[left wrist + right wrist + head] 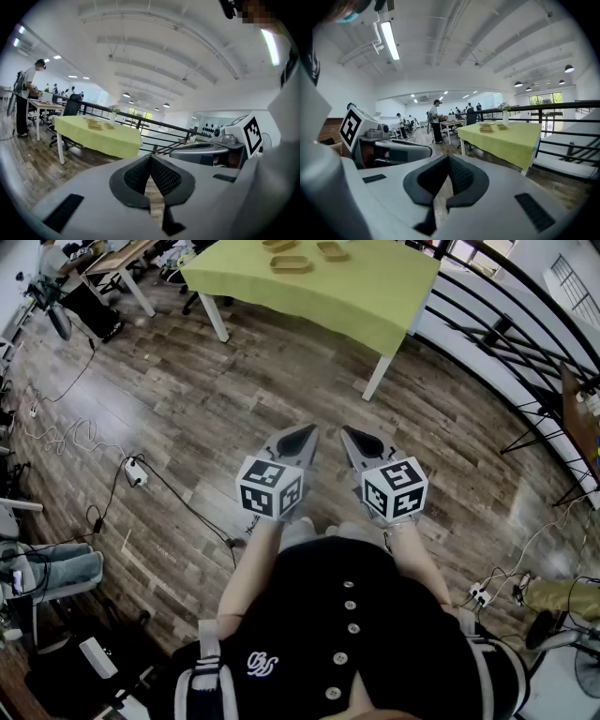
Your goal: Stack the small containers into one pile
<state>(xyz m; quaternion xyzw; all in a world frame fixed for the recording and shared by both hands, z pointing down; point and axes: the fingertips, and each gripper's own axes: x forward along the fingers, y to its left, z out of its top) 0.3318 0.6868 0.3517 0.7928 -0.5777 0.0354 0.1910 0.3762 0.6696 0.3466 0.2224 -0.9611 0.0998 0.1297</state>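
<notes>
We stand on a wooden floor (244, 381), well apart from the bench (375, 306) with the green cloth, and we hold both tools in front of our body, side by side and close together.

The left hand-held gripper (300, 442) has its jaws pressed together, and its own view shows nothing between them: the dark ribbed pads (164, 177) meet along one line, with only floor showing below. The right hand-held gripper (361, 446) is likewise pressed together and empty, its pads (461, 176) closed on each other. Each carries its marker cube towards our hands, and each appears at the edge of the other's view.

The small containers (292, 264) are on the bench, near its far side at the top of the head view. They are low, brown and open-topped. We see three there lying apart from one another, one of them cut by the edge of the picture. From the left gripper view they show as small tan shapes (95, 124) on the cloth, and from the right gripper view likewise (486, 127), too small to tell how they sit.

A black railing (506, 324) runs beyond the bench. Cables and a power strip (137, 474) lie on the floor to our left. A person (436, 119) stands at a desk farther back in the room.
</notes>
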